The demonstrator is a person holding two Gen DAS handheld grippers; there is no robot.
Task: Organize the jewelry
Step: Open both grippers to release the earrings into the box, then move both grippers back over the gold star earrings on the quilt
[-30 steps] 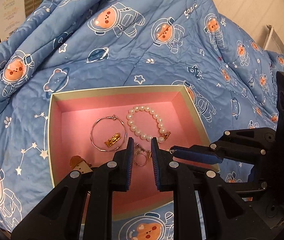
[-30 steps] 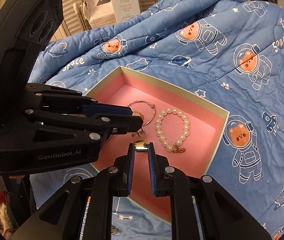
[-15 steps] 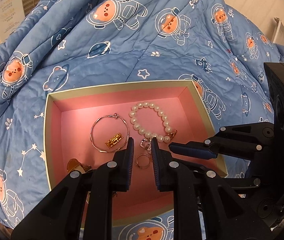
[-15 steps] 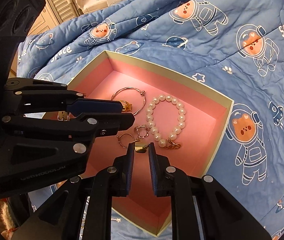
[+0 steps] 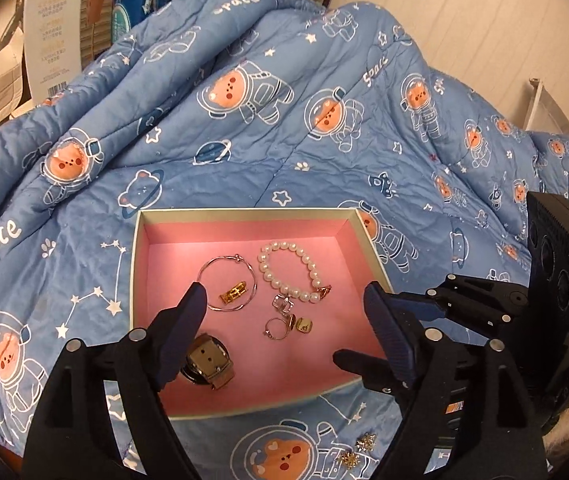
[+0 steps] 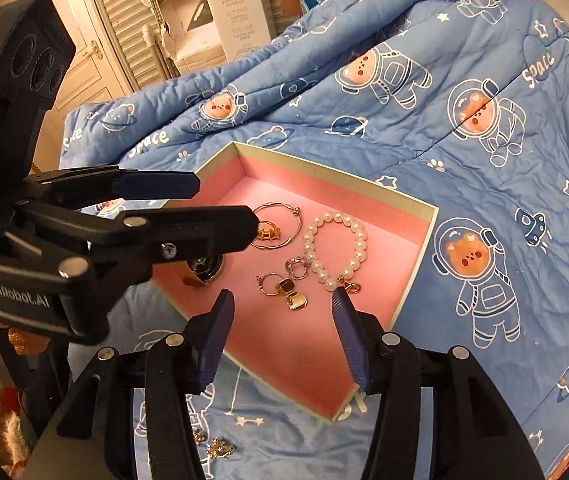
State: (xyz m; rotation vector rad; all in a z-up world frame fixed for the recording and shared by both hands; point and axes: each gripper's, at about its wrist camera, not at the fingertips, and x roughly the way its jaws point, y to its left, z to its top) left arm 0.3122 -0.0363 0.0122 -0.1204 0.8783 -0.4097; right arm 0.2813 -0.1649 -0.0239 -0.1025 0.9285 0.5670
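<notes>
A pink-lined box (image 5: 244, 212) (image 6: 424, 236) lies on a blue quilt. In it are a pearl bracelet (image 5: 290, 270) (image 6: 336, 248), a thin hoop (image 5: 226, 284) (image 6: 278, 224) around a gold clasp, small rings (image 5: 276, 328) (image 6: 270, 284), gold square earrings (image 5: 303, 325) (image 6: 296, 302) and a watch (image 5: 206, 362). My left gripper (image 5: 284, 304) is open and empty above the box's near half. My right gripper (image 6: 282, 306) is open and empty above the gold earrings.
Small sparkly earrings (image 5: 358, 450) (image 6: 218, 448) lie on the quilt (image 5: 284, 120) in front of the box. White cartons (image 5: 54, 36) (image 6: 240, 20) stand behind the bed. A wall runs along the right in the left wrist view.
Both grippers opened and pulled back from the box. The gold earring that the right gripper held now lies in the box beside the rings.
</notes>
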